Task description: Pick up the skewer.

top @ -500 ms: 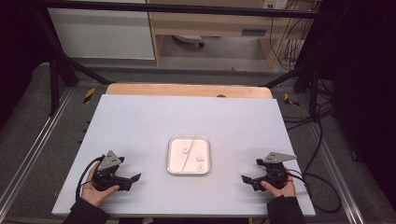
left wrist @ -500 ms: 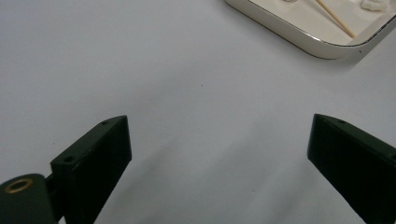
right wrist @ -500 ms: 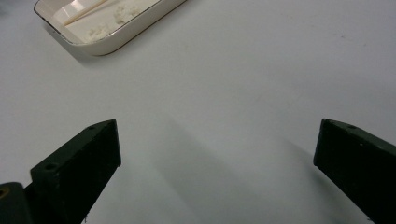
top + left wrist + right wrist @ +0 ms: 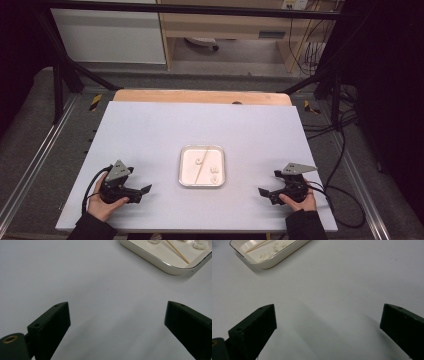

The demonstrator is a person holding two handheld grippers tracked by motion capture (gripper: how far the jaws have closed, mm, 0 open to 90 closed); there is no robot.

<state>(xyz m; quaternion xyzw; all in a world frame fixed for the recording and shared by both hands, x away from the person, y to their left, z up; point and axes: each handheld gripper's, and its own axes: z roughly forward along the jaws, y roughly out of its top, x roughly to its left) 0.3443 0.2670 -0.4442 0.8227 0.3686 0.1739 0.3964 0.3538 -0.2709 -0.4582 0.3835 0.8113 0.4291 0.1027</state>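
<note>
Both claws, left claw (image 4: 145,189) and right claw (image 4: 262,191), rest on the bench (image 4: 150,135) with jaws spread wide and empty, flanking the white tray (image 4: 201,184) at centre. Its thin wooden stick (image 4: 202,166) looks light, stiff and snappable, best pinched gently mid-length; the small white bits (image 4: 215,170) beside it seem soft and crumbly.

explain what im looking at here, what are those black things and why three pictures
There is no robot. A person sits at a white table and holds a hand tool with a two-jaw claw in each hand: the left claw and the right claw. The high view comes from a camera above the table. The other two come from small cameras riding on each claw, so the black blocks at the bottom of those views are that claw's own jaws. Both claws are open and hold nothing. Between them lies a small white tray with a thin stick and a few white bits in it.
</note>
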